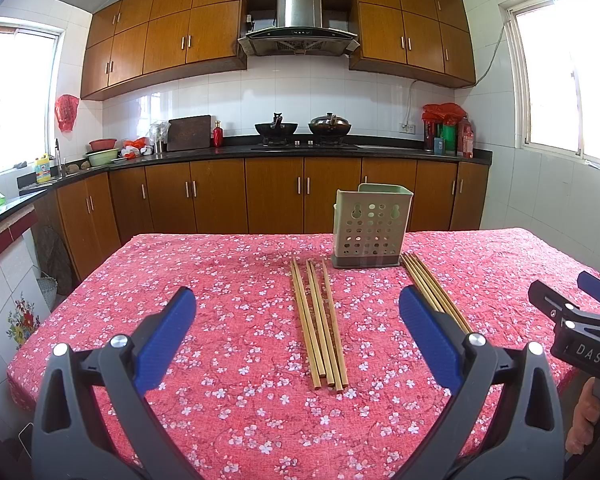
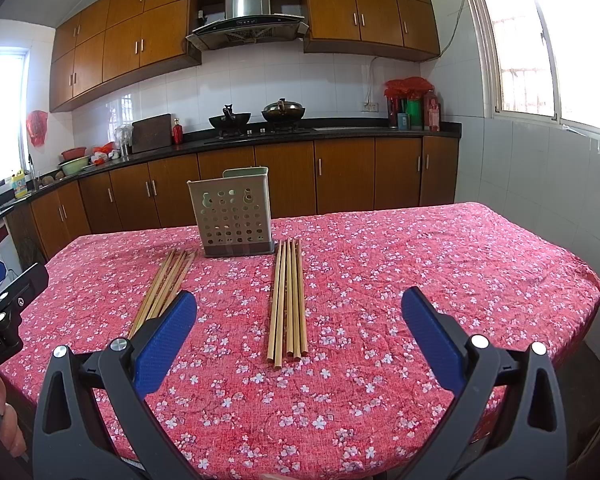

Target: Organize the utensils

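Bench [image 1: 220,280] cloth lying bare across the left half and lower centre of the left wrist view, giving open passage there. Left chopstick bundle [image 1: 320,320] lying mid-frame; right chopstick bundle [image 1: 432,288] running just beside the perforated holder [image 1: 370,228], which is standing upright upper centre-right, blocking that lane. Right gripper [image 1: 580,304] intruding at the right edge. In the right wrist view, lower right cloth lying open.

Red tablecloth [image 1: 228,280] with small white blossoms covers the surface. Beside the pale green perforated utensil holder [image 1: 370,228] with its grey base lie tan bamboo chopsticks [image 1: 320,320]. The fingers [image 1: 430,336] carry blue pads.
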